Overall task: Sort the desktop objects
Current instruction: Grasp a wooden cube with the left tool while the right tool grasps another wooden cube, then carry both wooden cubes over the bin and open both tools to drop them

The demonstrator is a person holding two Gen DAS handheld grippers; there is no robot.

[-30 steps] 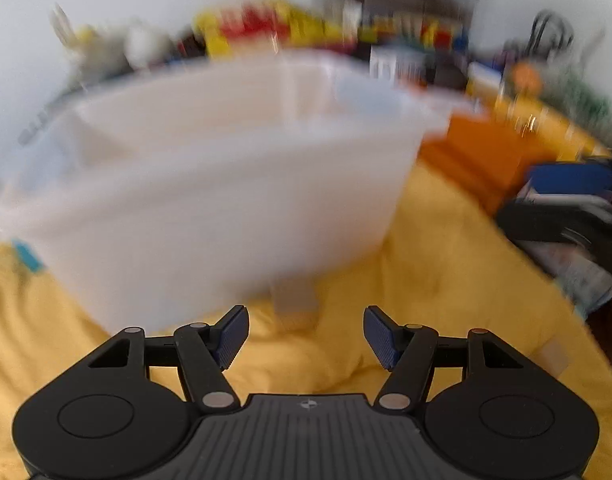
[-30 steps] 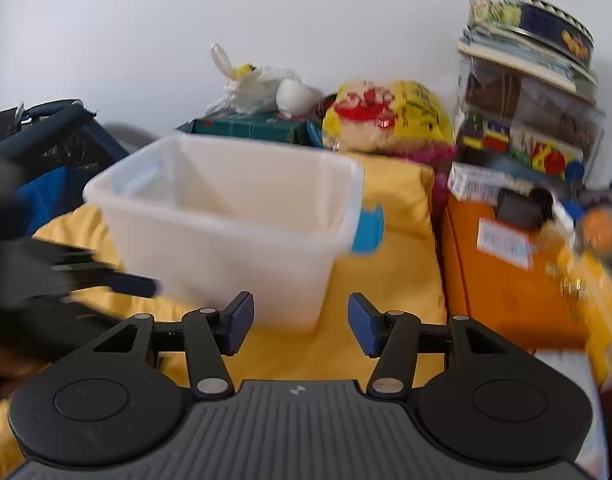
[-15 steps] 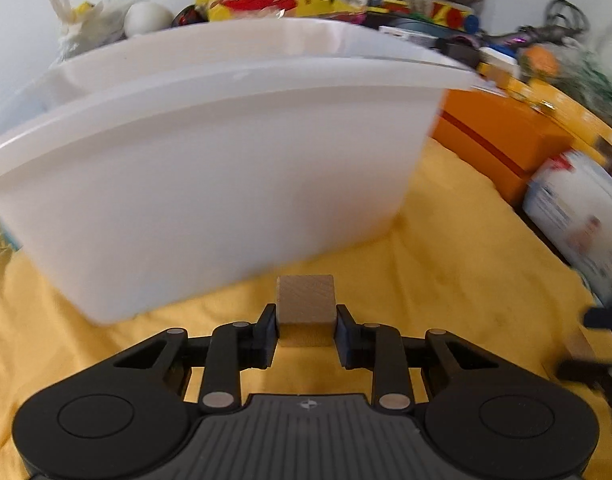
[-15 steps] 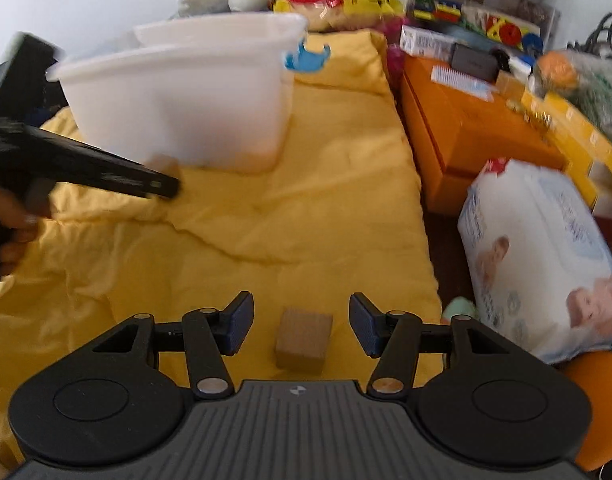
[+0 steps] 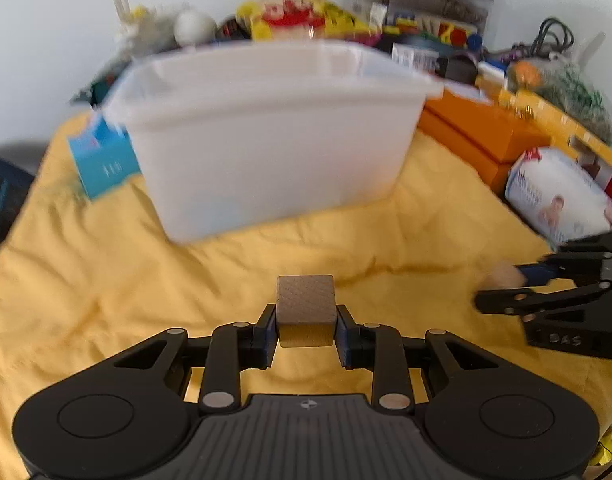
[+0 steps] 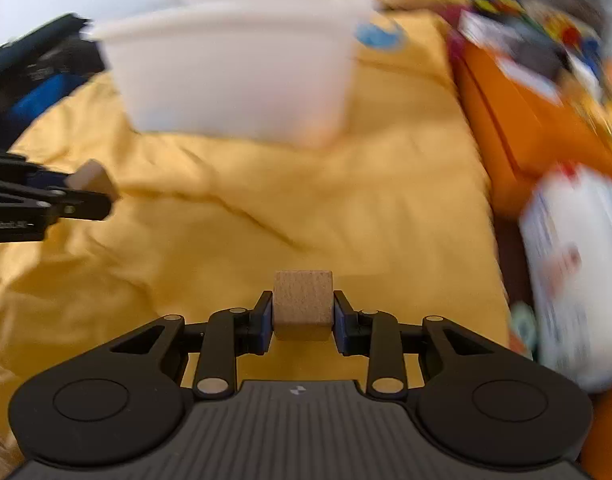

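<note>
Clamped between the left gripper's (image 5: 306,326) pads is a wooden cube (image 5: 304,309), over the yellow cloth (image 5: 105,272). Jaws of the right gripper (image 6: 303,316) have just been closing, and now pinch a second wooden cube (image 6: 302,304). Beyond both stands the white plastic bin (image 5: 265,136).

the cloth (image 5: 105,280) over the surface is a warm yellow, plain and creased. the tub (image 5: 265,148) standing on it is milky white, half see-through. each wooden cube (image 5: 304,310) is pale tan with a fine grain; the other one (image 6: 303,304) looks a shade lighter. both tools are matt black, the left gripper (image 5: 304,334) and the right gripper (image 6: 303,326) alike, with dark blue pads (image 5: 269,334) and small silver pins. a bright blue card (image 5: 101,160) shows beside the tub. the boxes (image 5: 478,136) at the side are orange. the soft pack (image 5: 562,200) is white with red and blue print.
</note>
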